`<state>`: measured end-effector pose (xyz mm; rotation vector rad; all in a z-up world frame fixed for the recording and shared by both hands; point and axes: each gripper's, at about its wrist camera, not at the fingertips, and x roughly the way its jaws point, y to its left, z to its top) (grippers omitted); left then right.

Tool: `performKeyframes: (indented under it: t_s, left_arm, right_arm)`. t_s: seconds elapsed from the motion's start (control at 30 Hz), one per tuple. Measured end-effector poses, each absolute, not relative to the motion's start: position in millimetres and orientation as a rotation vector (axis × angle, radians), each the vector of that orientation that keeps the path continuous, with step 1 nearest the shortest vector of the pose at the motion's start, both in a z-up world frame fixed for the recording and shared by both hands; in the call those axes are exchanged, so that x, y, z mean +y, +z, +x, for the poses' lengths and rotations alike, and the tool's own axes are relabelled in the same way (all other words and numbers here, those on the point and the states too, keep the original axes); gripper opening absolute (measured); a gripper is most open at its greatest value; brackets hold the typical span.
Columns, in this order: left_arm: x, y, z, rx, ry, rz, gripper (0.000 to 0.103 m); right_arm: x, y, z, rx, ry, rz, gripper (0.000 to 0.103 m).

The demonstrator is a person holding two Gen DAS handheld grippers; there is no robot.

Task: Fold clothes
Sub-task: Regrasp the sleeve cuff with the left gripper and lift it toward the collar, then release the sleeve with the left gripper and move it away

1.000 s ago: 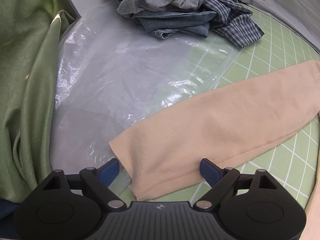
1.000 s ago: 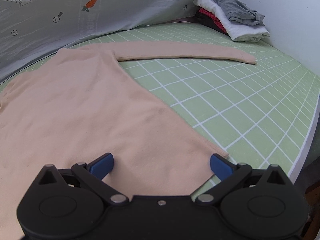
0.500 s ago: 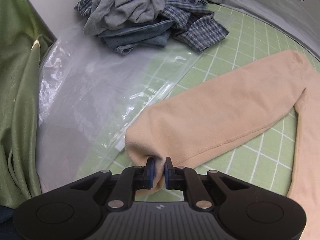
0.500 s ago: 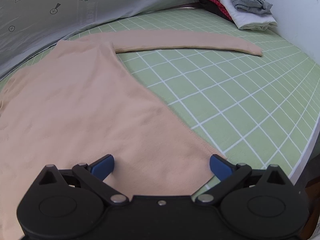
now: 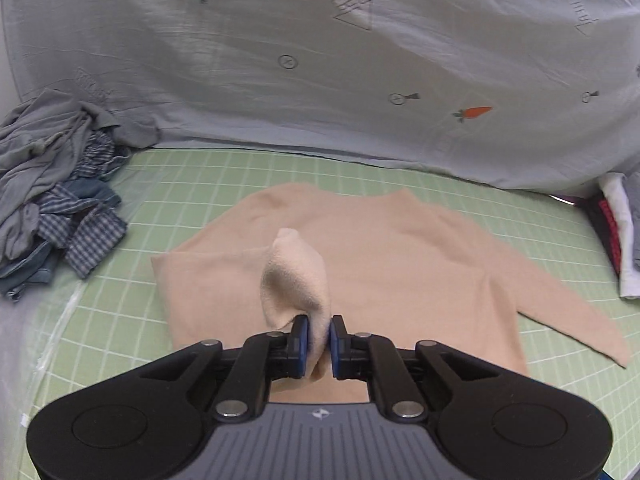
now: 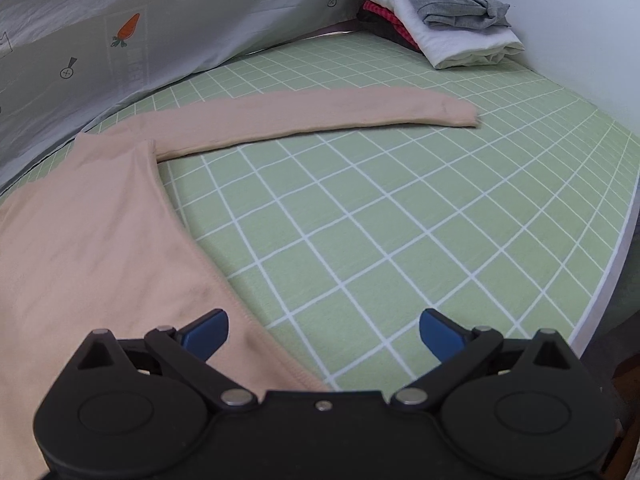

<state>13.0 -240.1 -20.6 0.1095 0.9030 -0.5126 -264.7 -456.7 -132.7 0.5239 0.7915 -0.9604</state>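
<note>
A beige long-sleeved top [image 5: 400,256] lies flat on the green grid mat [image 5: 168,184]. My left gripper [image 5: 319,338] is shut on the end of its left sleeve [image 5: 296,280], which is lifted and carried over the body of the top. The right sleeve [image 6: 320,116] lies stretched out flat across the mat. My right gripper [image 6: 322,330] is open and empty, low over the top's lower right hem [image 6: 248,320], with one blue finger over the fabric.
A heap of unfolded grey and plaid clothes [image 5: 56,184] lies at the mat's left. A stack of folded clothes [image 6: 436,28] sits at the far right corner. A grey carrot-print sheet [image 5: 320,60] hangs behind. The mat's edge [image 6: 600,280] is at the right.
My left gripper closed on the left sleeve's end, lifted it and swung it over the body of the top. The right gripper shifted slightly right along the hem, still open.
</note>
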Motion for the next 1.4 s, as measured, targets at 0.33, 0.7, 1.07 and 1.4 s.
performKeyframes:
  t_s: [0.33, 0.7, 1.07, 1.4]
  left_arm:
    - [-222.7, -37.9, 0.5, 0.973, -0.445, 0.205, 0.047]
    - [-142.4, -54.3, 20.4, 1.014, -0.35, 0.212, 0.066]
    - [-77.0, -89.8, 53.1, 1.112, -0.355, 0.231, 0.072]
    - [-41.9, -106.6, 95.7, 1.167, -0.321, 0.206, 0.073]
  right_arm:
    - [-468.3, -128.0, -264.8, 0.782, -0.938, 0.507, 0.103]
    - [-431.6, -118.4, -226.2, 0.79, -0.884, 0.427, 0.103]
    - [-360.6, -114.0, -170.2, 0.775, -0.905, 0.337, 0.103]
    - [-318.5, -116.1, -108.9, 0.738, -0.886, 0.318, 0.103]
